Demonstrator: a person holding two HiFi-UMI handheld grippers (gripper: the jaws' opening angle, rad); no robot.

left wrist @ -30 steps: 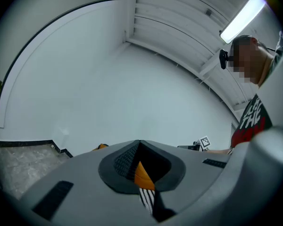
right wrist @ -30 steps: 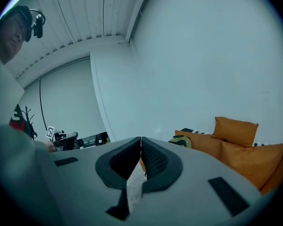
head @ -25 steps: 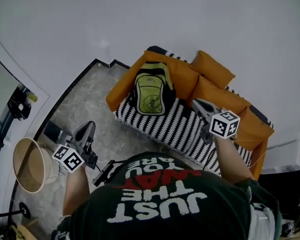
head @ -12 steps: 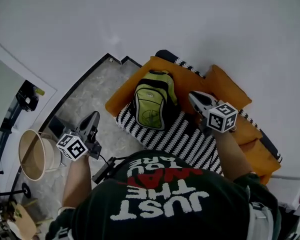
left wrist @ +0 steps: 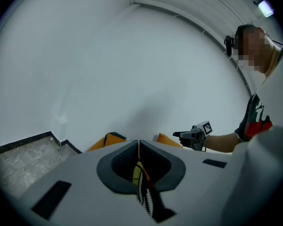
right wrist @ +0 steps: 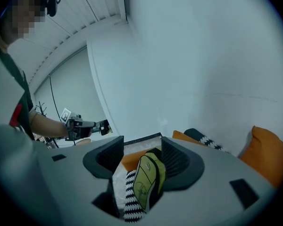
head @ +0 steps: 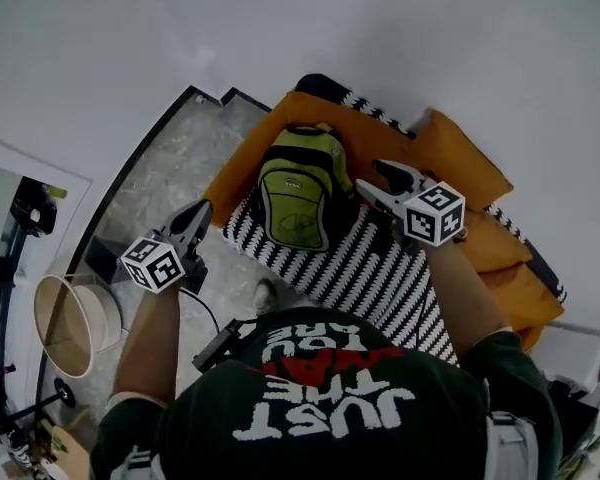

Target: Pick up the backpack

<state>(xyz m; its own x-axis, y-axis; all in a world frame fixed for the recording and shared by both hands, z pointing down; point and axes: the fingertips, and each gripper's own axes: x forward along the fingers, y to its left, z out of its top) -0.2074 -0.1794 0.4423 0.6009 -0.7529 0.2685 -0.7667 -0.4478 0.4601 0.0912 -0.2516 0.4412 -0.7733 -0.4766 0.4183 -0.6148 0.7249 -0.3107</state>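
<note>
At centre frame, a green-and-black fabric backpack (head: pixel 298 183) lies on an orange sofa (head: pixel 460 158). Beside it, the right tool (head: pixel 373 181) has just been opening, empty; the left tool (head: pixel 200 211) is closed.

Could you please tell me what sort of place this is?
Probably a living room, perhaps staged: an orange sofa with cushions and a striped cover stands against a white wall on a stone-patterned floor, a green backpack on it.

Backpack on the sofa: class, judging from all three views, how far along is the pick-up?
Done: the hand-held grippers are either side of the backpack, which rests untouched on the sofa. In hand: the right hand-held gripper has just been opening its jaws, aimed at the backpack, nothing between them; the left hand-held gripper is shut and empty. Left: close on the backpack and lift.
</note>
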